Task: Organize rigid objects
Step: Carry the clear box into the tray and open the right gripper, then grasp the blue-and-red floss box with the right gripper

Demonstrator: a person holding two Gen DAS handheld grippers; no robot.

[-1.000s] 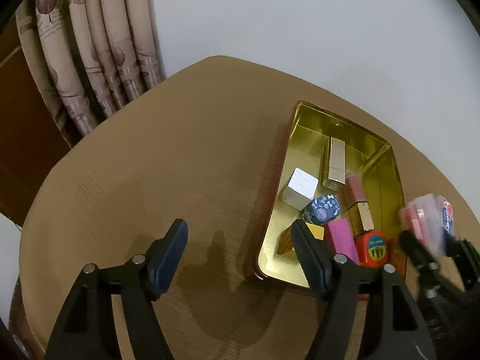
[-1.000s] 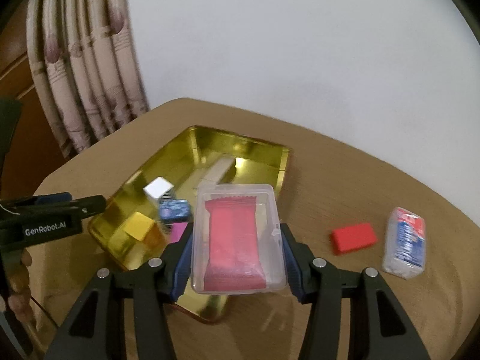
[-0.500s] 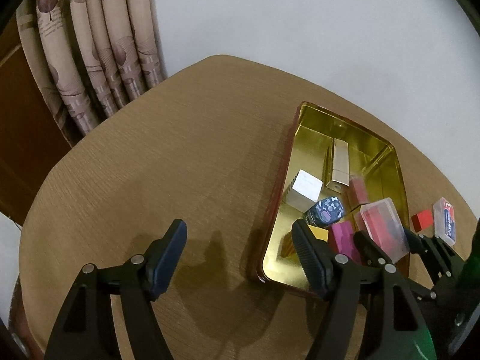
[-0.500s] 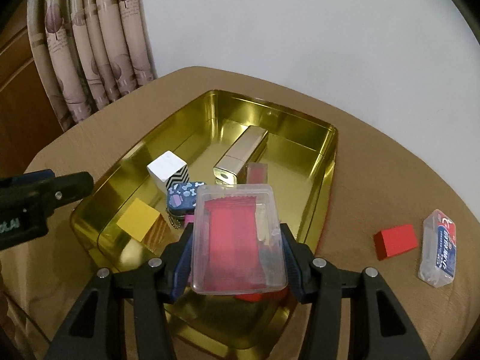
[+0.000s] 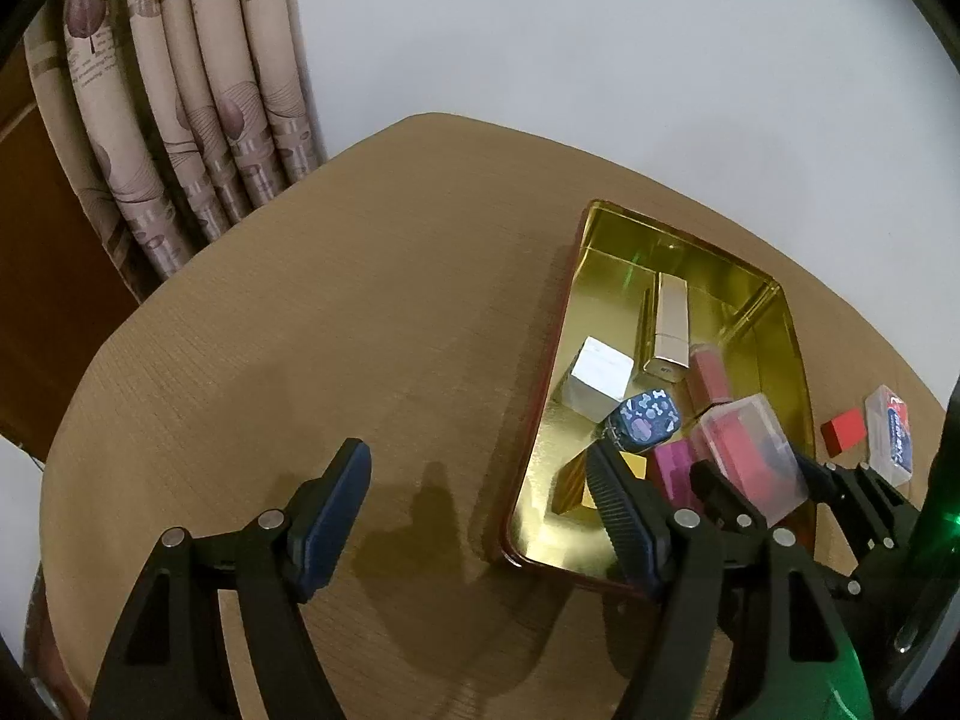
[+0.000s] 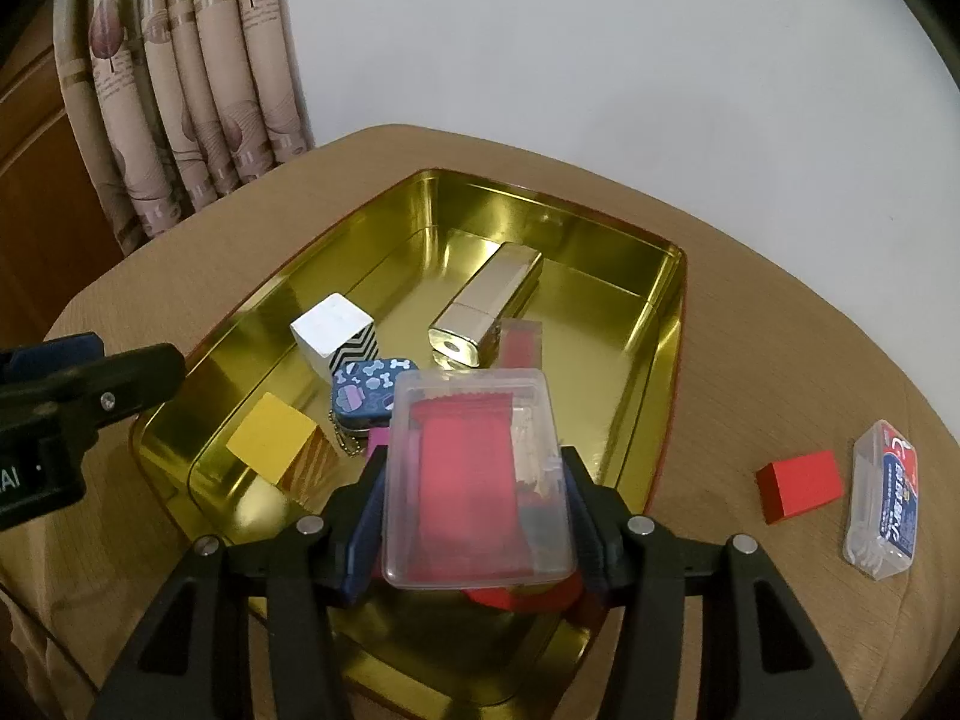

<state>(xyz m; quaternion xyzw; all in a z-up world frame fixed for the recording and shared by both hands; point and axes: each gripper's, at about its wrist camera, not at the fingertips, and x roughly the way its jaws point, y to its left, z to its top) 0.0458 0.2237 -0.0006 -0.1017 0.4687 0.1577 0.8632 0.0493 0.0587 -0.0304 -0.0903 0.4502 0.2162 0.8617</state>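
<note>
The right claw [image 6: 474, 516] is clamped on a clear plastic case [image 6: 477, 474] holding a red packet, suspended over the near end of the gold tray [image 6: 666, 324] on the desk [image 6: 780, 360], while the left claw [image 5: 480, 510] stands spread and empty beside the tray's left wall.

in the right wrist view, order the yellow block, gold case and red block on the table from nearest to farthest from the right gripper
1. yellow block, left, inside the tin
2. red block, right, on the table
3. gold case, ahead, deeper in the tin

The first two are nearly level.
</note>
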